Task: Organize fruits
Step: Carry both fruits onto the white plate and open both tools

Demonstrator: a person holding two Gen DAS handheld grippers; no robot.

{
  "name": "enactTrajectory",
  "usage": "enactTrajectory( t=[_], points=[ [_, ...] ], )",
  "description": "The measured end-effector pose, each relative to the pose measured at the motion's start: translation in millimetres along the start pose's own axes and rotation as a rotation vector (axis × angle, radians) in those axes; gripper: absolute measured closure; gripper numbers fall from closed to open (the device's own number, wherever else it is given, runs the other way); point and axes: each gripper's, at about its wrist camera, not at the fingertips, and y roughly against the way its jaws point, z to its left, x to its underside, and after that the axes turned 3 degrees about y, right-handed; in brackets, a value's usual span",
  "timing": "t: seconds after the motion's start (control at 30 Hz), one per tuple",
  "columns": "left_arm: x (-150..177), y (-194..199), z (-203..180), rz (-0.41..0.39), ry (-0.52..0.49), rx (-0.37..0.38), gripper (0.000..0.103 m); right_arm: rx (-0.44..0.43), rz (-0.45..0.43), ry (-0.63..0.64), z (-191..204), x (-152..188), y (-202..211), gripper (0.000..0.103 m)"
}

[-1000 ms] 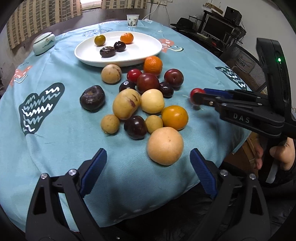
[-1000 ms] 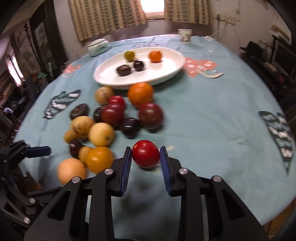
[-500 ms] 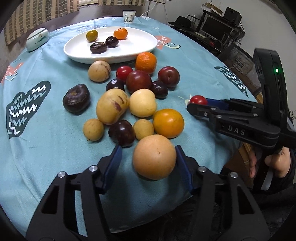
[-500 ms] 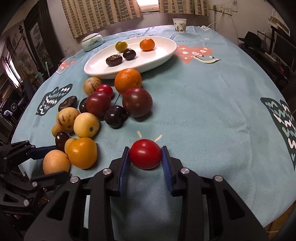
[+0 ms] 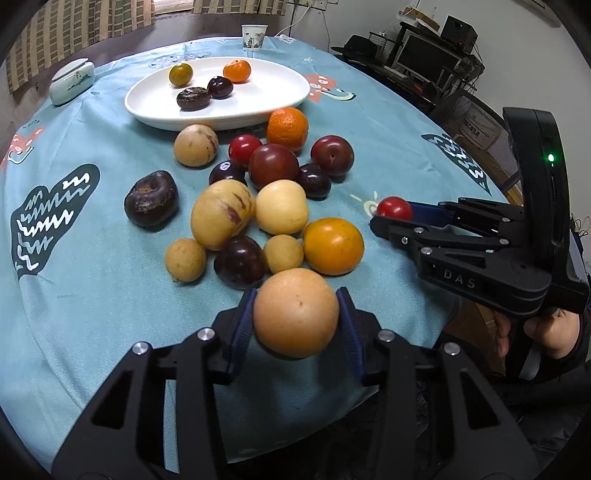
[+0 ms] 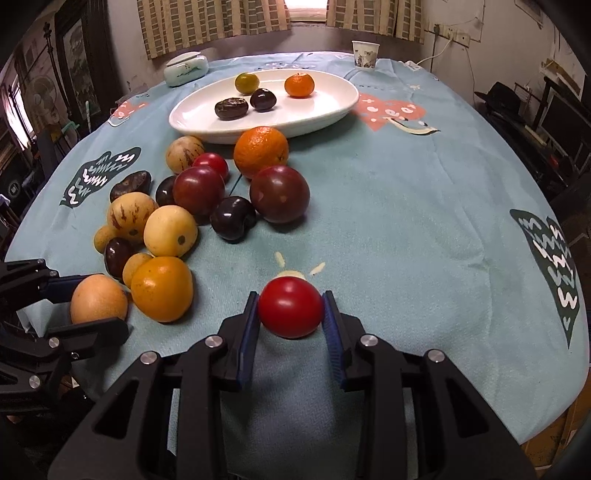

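My left gripper [image 5: 296,293] has its blue pads against both sides of a big tan round fruit [image 5: 295,317] at the near end of the fruit pile, and its jaws are still closing. My right gripper [image 6: 290,295] is shut on a small red fruit [image 6: 290,308] on the blue tablecloth, right of the pile. In the left wrist view that red fruit [image 5: 394,208] shows at the right gripper's tips. The white oval plate [image 5: 258,107] at the back holds several small fruits. In front of it lie an orange [image 5: 287,124], dark plums, yellow and tan fruits.
A paper cup [image 5: 254,36] and a lidded ceramic jar [image 5: 72,82] stand behind the plate. The round table's front edge [image 5: 110,387] drops off just under my left gripper. A desk with a monitor [image 5: 424,55] is at the far right. A person's hand [image 5: 554,332] holds the right gripper.
The left jaws went from wide open to closed around the tan fruit, which now sits between the pads. The right gripper kept hold of the red fruit and barely moved.
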Motion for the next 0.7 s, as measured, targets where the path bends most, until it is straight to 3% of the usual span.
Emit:
enactTrajectory(
  t=[0.33,0.7],
  points=[
    [-12,24,16,-0.061,0.042,-0.022,0.059,-0.049,-0.070,-0.057,-10,-5,21,0.069],
    [-80,40,45,-0.180,0.061,-0.116,0.059,-0.072,-0.126,-0.035,-9,-45,31,0.069]
  ],
)
